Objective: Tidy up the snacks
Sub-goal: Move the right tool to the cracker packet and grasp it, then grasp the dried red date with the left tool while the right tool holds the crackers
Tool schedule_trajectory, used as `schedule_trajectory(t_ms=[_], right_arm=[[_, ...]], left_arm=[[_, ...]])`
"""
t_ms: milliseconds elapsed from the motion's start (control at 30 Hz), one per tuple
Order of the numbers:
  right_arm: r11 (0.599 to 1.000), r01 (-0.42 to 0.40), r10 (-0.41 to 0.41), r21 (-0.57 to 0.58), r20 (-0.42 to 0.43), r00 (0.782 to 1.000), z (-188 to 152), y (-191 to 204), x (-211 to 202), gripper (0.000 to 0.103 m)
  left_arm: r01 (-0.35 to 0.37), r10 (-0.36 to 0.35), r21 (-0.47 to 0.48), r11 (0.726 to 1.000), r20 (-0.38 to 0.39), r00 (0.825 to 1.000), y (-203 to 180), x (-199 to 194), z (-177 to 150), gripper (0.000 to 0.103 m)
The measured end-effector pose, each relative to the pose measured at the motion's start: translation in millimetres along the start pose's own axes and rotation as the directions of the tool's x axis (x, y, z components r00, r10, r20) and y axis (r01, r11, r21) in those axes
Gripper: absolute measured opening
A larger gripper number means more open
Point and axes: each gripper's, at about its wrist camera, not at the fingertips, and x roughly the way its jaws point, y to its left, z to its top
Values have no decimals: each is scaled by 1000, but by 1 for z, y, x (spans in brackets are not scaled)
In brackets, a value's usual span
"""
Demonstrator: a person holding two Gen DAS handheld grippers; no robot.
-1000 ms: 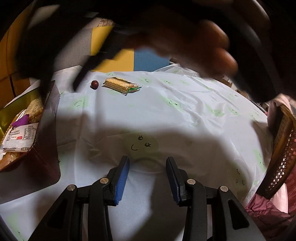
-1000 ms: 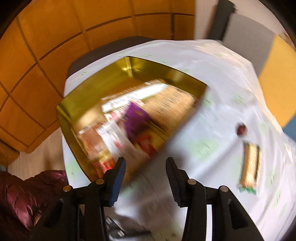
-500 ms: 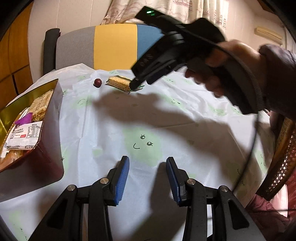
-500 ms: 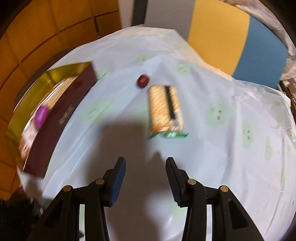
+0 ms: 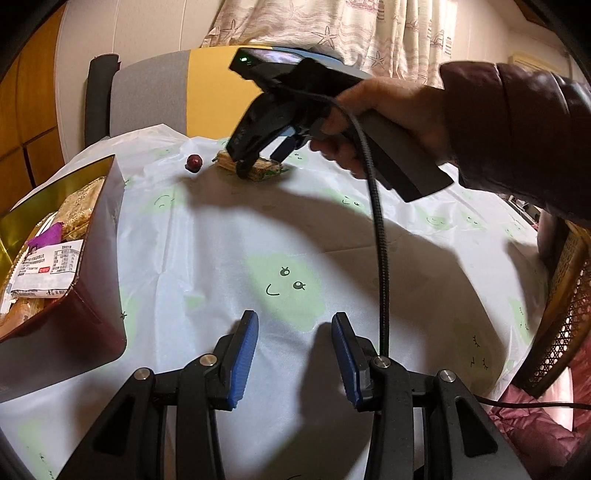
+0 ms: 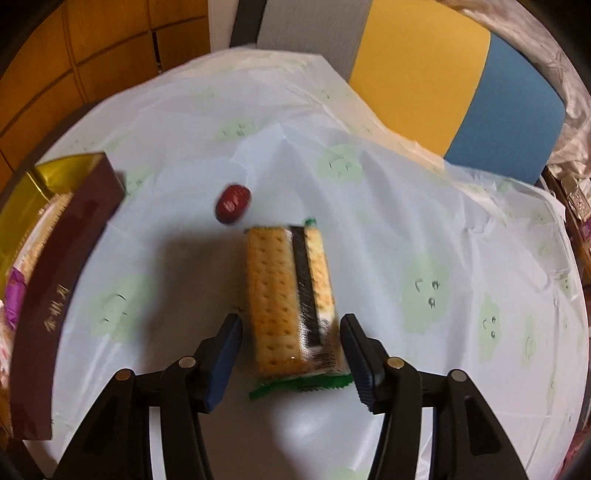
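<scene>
A clear-wrapped cracker pack [image 6: 291,299] lies flat beside a small red-wrapped candy [image 6: 232,204], apart.

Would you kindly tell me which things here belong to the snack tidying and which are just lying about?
Belonging to the job:
- cracker pack, between the open jaws of the right gripper, which have just been opening
- red wrapped sweet
- gold-lined box, already holding snacks

Just about:
- colour-block chair
- starfish curtain
- wicker chair
</scene>
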Motion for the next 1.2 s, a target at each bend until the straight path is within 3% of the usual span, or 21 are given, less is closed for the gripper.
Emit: schedule_trajectory(t_ms=[400, 600, 800, 1033, 1200], right_arm=[[999, -9, 7, -35, -55, 998, -75, -47, -27, 49], [996, -28, 21, -84, -83, 996, -103, -58, -38, 49], [992, -69, 62, -105, -77, 995, -111, -66, -38, 51], [985, -167, 166, -39, -41, 985, -121, -97, -34, 55], [988, -134, 129, -76, -58, 990, -120, -91, -34, 59]], left_arm=[[-16, 16, 5, 1000, -11, 1000, -5, 2, 1, 45], [-25, 24, -11, 1000, -53, 998, -5, 5, 9, 47], [-32, 27, -45, 998, -124, 992, -6, 11, 24, 47], [-62, 51, -81, 995, -138, 989, -1, 11, 53, 47], [-80, 70, -76, 994, -131, 989, 3, 14, 84, 47]])
